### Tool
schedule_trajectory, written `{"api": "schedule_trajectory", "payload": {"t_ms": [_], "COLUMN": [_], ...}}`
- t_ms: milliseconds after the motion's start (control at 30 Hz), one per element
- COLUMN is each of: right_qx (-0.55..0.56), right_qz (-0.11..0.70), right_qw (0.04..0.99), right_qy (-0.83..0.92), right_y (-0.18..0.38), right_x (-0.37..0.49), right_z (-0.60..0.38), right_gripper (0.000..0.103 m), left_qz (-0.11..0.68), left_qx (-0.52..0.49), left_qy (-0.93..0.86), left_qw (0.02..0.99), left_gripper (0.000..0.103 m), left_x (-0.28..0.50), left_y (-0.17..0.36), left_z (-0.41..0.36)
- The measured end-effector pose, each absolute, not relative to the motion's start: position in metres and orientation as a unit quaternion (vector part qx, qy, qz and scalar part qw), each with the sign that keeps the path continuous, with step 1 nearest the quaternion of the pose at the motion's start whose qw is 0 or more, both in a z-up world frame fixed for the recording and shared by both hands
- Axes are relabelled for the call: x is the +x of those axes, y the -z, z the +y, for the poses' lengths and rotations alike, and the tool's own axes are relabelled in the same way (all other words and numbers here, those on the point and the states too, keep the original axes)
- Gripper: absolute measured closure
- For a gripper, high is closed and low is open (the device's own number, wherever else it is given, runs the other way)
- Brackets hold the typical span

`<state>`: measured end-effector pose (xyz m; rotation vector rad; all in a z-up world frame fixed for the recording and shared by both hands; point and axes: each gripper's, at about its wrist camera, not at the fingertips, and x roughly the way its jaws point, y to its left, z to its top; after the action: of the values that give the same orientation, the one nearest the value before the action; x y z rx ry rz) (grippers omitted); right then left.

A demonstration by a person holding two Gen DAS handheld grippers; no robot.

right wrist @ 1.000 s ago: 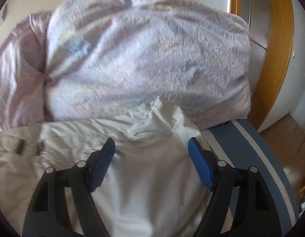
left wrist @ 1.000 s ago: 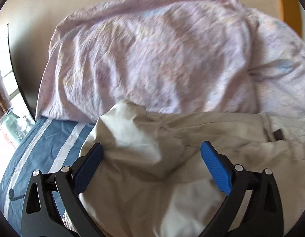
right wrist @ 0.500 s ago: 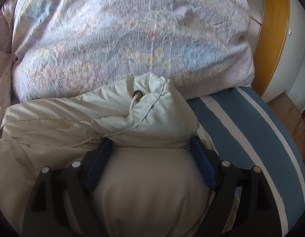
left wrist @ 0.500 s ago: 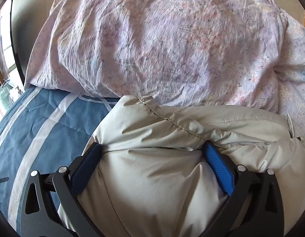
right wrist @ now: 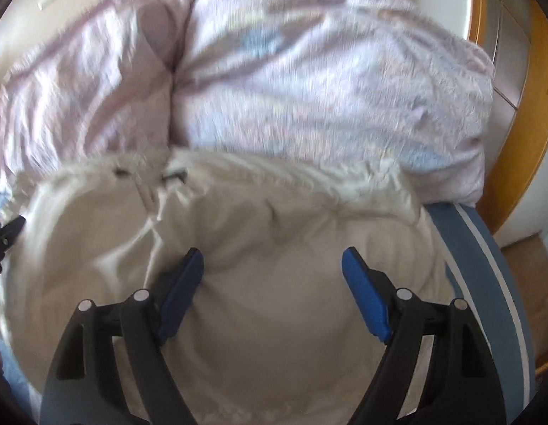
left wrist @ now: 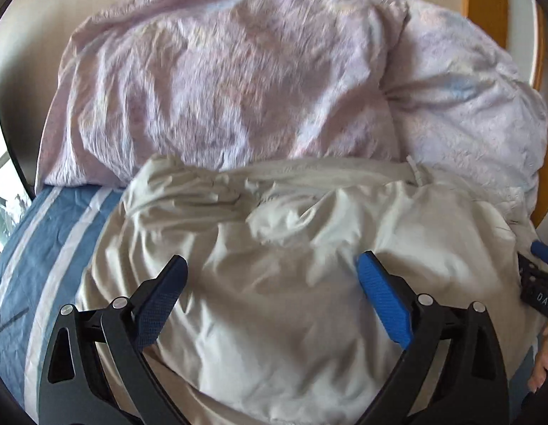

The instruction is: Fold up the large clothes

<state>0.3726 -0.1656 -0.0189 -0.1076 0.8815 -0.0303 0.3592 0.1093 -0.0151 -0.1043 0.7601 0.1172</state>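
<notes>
A cream padded garment (left wrist: 274,336) lies bunched on the bed, its upper edge against the pillows; it also fills the lower half of the right wrist view (right wrist: 274,318). My left gripper (left wrist: 272,262) hovers over the garment's left part with its blue pads wide apart and nothing pinched between them. Over the right part, my right gripper (right wrist: 273,253) is likewise open, cloth lying beneath the jaws but not clamped. Its blue tip (left wrist: 543,252) shows at the right edge of the left wrist view. The left gripper's tip (right wrist: 6,230) shows at the left edge of the right wrist view.
Two pale pink floral pillows (left wrist: 221,88) (right wrist: 327,78) stand behind the garment. A blue bedsheet with white stripes (left wrist: 36,248) (right wrist: 486,265) shows at both sides. A wooden frame (right wrist: 543,113) runs along the right. A person's hand (left wrist: 543,357) is at the right edge.
Half a second ago both grippers pressed low into the garment, cloth bulging between the jaws. Both have since pulled back, and the garment lies free beneath them.
</notes>
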Motion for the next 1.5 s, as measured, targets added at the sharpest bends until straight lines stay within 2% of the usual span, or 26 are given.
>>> {"api": "schedule_trajectory", "payload": {"t_ms": [100,167,333,367,400,600,733,900,1067,1300,1433,1500], "right_qx": [-0.033,-0.023,-0.016,0.002,0.033,0.239,0.363,0.436,0.482,0.498,0.498,0.500], "right_qz": [0.443,0.443,0.448,0.453,0.451,0.381,0.383,0.402,0.418,0.422,0.416,0.409], "right_qw": [0.896,0.896,0.894,0.891,0.892,0.893,0.848,0.804,0.769,0.758,0.761,0.763], "right_qy": [0.015,0.014,0.015,0.005,-0.004,0.012,0.047,0.049,0.026,0.011,0.005,0.003], "right_y": [0.040,0.048,0.052,0.048,0.039,-0.005,0.016,0.046,0.069,0.085,0.087,0.088], "right_x": [0.380,0.384,0.391,0.389,0.382,0.316,0.286,0.274,0.283,0.295,0.301,0.301], "right_z": [-0.173,-0.176,-0.178,-0.185,-0.199,-0.315,-0.383,-0.395,-0.388,-0.378,-0.374,-0.374], "right_gripper": [0.011,0.009,0.008,0.012,0.018,0.017,0.017,0.017,0.018,0.020,0.022,0.027], "left_qz": [0.379,0.370,0.367,0.372,0.373,0.329,0.318,0.320,0.331,0.347,0.345,0.342], "left_qx": [-0.062,-0.065,-0.056,-0.058,-0.074,-0.246,-0.327,-0.420,-0.473,-0.484,-0.486,-0.496], "left_qy": [-0.067,-0.068,-0.088,-0.087,-0.078,-0.032,-0.051,-0.076,-0.052,-0.042,-0.053,-0.058], "left_qw": [0.921,0.924,0.924,0.922,0.921,0.911,0.888,0.846,0.815,0.802,0.801,0.796], "left_gripper": [0.002,0.001,0.001,0.001,0.006,0.007,0.007,0.007,0.007,0.007,0.012,0.016], "left_x": [0.364,0.366,0.373,0.371,0.361,0.280,0.241,0.210,0.207,0.227,0.235,0.239], "left_y": [0.029,0.035,0.042,0.041,0.035,0.008,0.017,0.042,0.054,0.063,0.066,0.070], "left_z": [0.116,0.118,0.113,0.113,0.116,0.175,0.215,0.244,0.242,0.221,0.215,0.216]}}
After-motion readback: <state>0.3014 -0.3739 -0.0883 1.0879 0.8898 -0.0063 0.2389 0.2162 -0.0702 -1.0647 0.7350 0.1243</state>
